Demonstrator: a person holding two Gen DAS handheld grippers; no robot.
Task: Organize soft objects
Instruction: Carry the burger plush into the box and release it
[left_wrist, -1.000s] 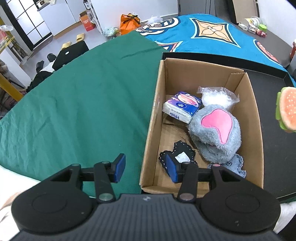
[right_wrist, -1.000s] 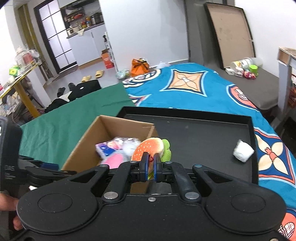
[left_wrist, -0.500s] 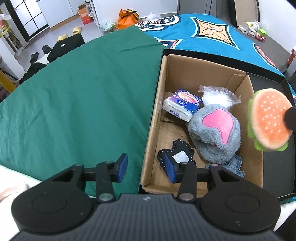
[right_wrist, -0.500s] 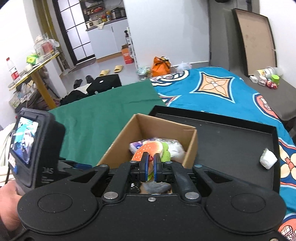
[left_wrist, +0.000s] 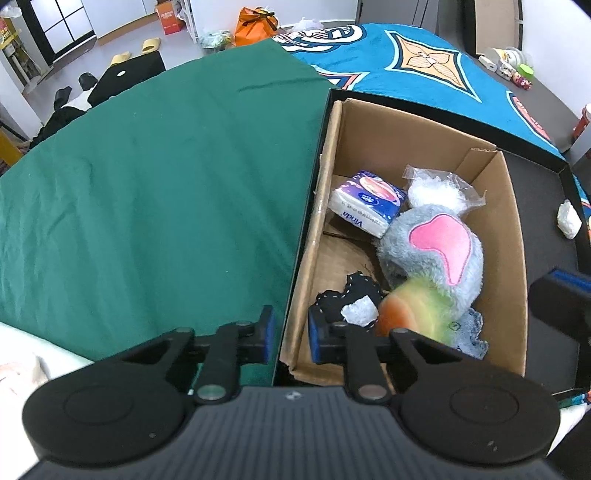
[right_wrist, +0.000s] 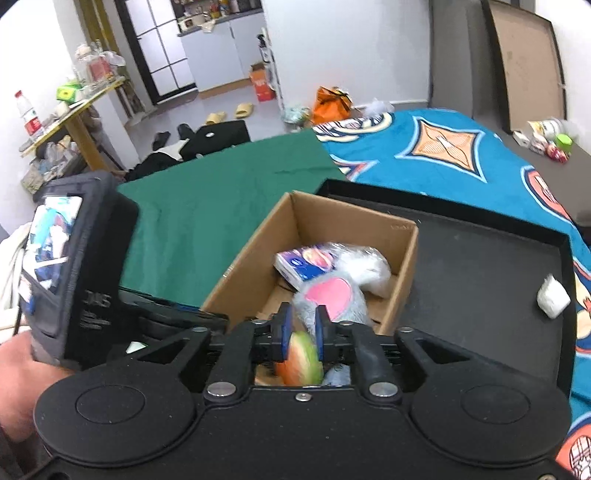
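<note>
Risk noted: we find right gripper fingers parting, burger plush dropping (blurred) into the cardboard box; left gripper fingers clamp the box's near-left wall, which may tip.

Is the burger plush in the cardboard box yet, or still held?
In the box, just released: the blurred burger plush is inside the cardboard box walls, against the grey plush; the right claw is opening.
</note>
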